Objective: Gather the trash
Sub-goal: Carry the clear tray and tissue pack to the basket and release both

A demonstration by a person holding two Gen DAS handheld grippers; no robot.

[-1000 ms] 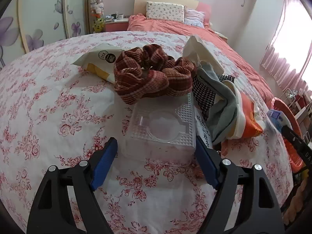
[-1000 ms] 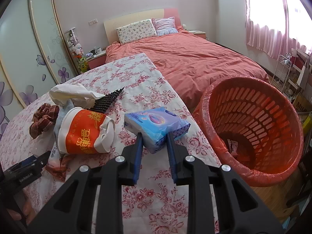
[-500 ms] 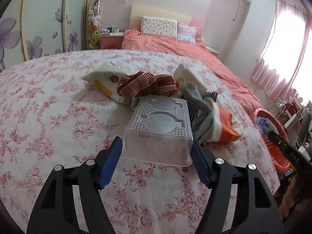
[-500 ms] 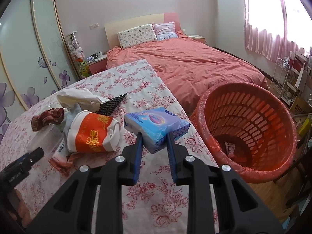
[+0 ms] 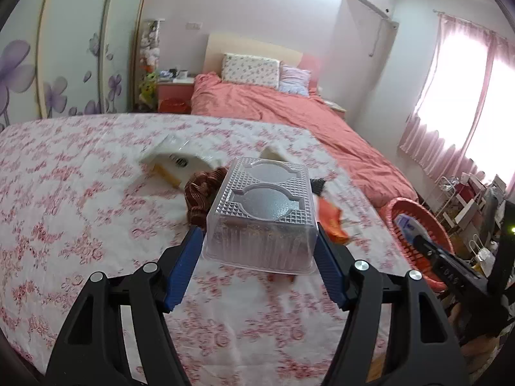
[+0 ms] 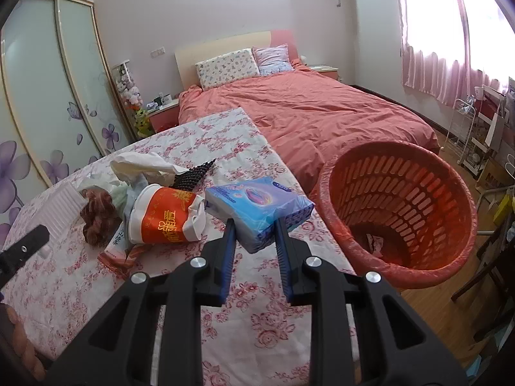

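Observation:
My left gripper [image 5: 259,255] is shut on a clear plastic container [image 5: 262,218] and holds it upside down above the floral table [image 5: 80,209]. My right gripper [image 6: 254,241] is shut on a blue tissue pack [image 6: 257,204] and holds it over the table's right edge, beside the red mesh basket [image 6: 399,206]. On the table lie a red-and-white paper cup [image 6: 161,222], a brown scrunchie [image 6: 96,215], crumpled white paper [image 6: 141,164] and a black mesh piece [image 6: 193,173]. In the left wrist view the basket [image 5: 415,222] and the right gripper's tissue pack [image 5: 406,223] show at right.
A bed with a coral cover [image 6: 322,112] stands behind the table. A white-and-yellow wrapper [image 5: 173,164] lies far on the table. A wire rack [image 6: 466,135] and a chair [image 6: 492,257] stand on the wooden floor at right. The basket holds a scrap of trash [image 6: 375,244].
My left gripper has closed on the clear container and lifted it off the table. My right gripper still holds the tissue pack and has shifted slightly toward the basket.

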